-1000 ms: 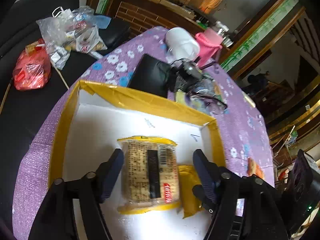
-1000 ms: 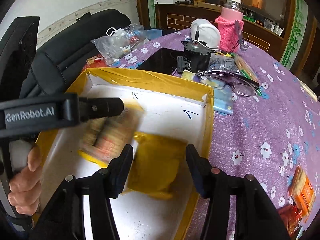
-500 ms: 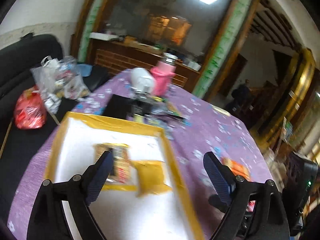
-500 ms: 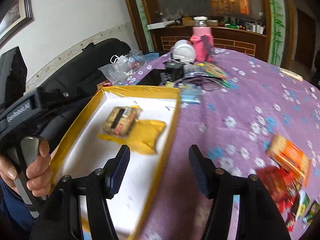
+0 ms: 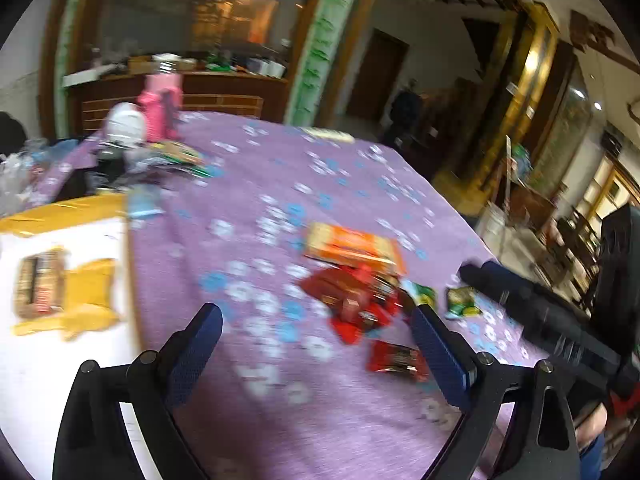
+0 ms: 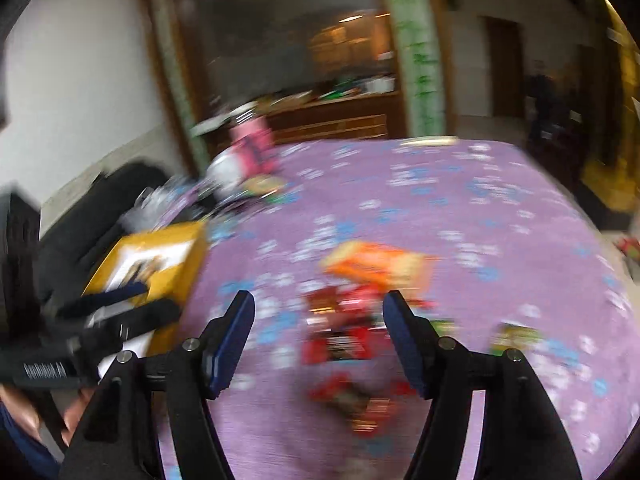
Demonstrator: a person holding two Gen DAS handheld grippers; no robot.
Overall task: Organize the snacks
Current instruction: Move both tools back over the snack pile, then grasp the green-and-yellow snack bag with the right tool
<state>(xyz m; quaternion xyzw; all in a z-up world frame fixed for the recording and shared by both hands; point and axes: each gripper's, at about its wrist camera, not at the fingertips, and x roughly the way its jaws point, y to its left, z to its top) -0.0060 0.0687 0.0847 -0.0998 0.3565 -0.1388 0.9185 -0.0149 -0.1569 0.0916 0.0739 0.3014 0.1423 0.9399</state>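
Observation:
A yellow-rimmed box (image 5: 60,206) with a white floor lies at the left and holds a cracker pack (image 5: 36,284) and a yellow packet (image 5: 92,292). An orange snack box (image 5: 352,248), several red packets (image 5: 356,300) and green packets (image 5: 460,304) lie loose on the purple tablecloth. My left gripper (image 5: 316,340) is open and empty above the cloth, in front of the red packets. My right gripper (image 6: 320,332) is open and empty, hovering over the red packets (image 6: 344,336), with the orange box (image 6: 380,264) just beyond. The box (image 6: 160,260) is at its left.
A pink bottle (image 5: 160,104), a white cup (image 5: 122,124) and mixed clutter (image 5: 160,160) stand at the far left of the round table (image 5: 320,168). The table's edge runs along the right. The right gripper's body (image 5: 560,320) shows at the right of the left view.
Both grippers have swung right, away from the box and toward the loose snacks. The crackers and yellow packet stay in the box. Both grippers remain open.

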